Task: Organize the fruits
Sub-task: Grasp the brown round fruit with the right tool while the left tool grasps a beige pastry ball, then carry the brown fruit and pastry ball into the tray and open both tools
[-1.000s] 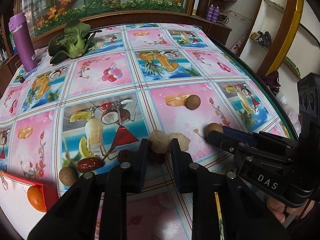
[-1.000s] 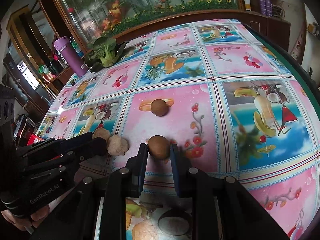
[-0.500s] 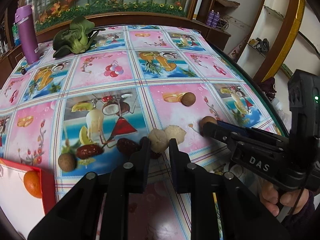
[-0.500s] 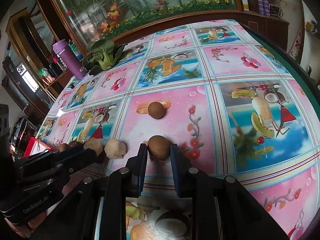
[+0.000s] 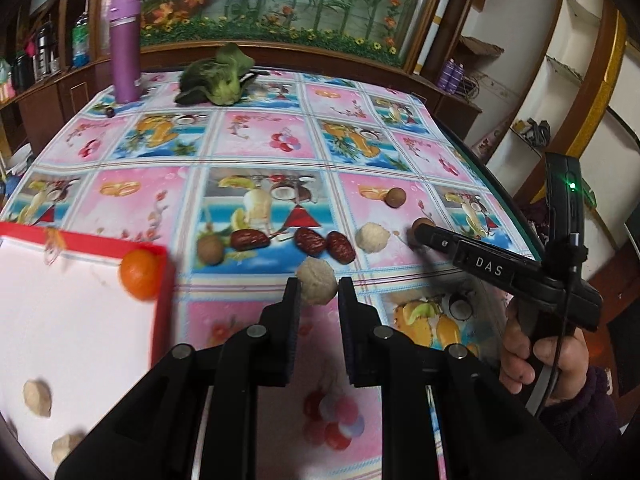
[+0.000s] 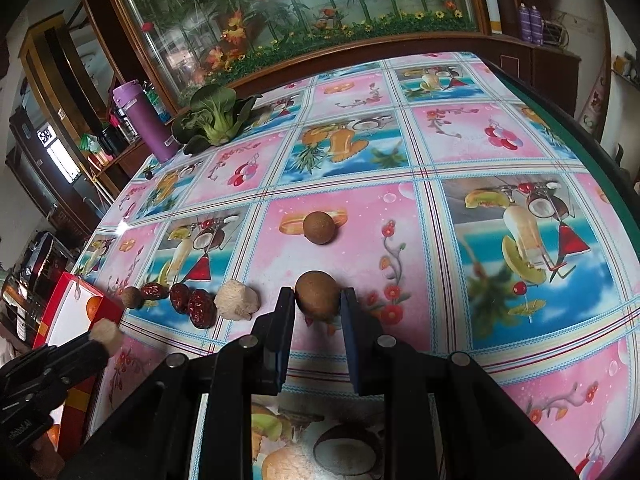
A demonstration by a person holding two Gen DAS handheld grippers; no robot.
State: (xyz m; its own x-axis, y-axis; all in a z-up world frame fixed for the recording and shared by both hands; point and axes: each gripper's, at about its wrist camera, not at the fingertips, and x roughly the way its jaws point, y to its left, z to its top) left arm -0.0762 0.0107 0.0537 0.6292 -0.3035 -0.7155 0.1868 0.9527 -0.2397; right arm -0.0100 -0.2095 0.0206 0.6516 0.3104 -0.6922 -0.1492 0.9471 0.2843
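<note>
Holding a pale rough fruit (image 5: pixel 316 286) in the left tongs (image 5: pixel 318 292), narrowed onto it and raised off the desk (image 5: pixel 256 140), probably so it clears the red rim on the way to the white tray (image 5: pixel 72 320). Already in that tray: an orange (image 5: pixel 139 274) and two more pale fruits, which suggests the tray is the sorting spot. Waiting in a loose row ahead: three red dates (image 5: pixel 310 240), a brown fruit (image 5: pixel 211 249), another pale one (image 5: pixel 372 237).

Straddling a brown round fruit (image 6: pixel 318 292) with the right tongs (image 6: pixel 318 304), resting on the desk, fingers close on either side; cannot tell whether pressing or merely framing it. Placed so for a straight pinch and lift. Farther off, a second brown fruit (image 6: pixel 319 228), untouched.
</note>
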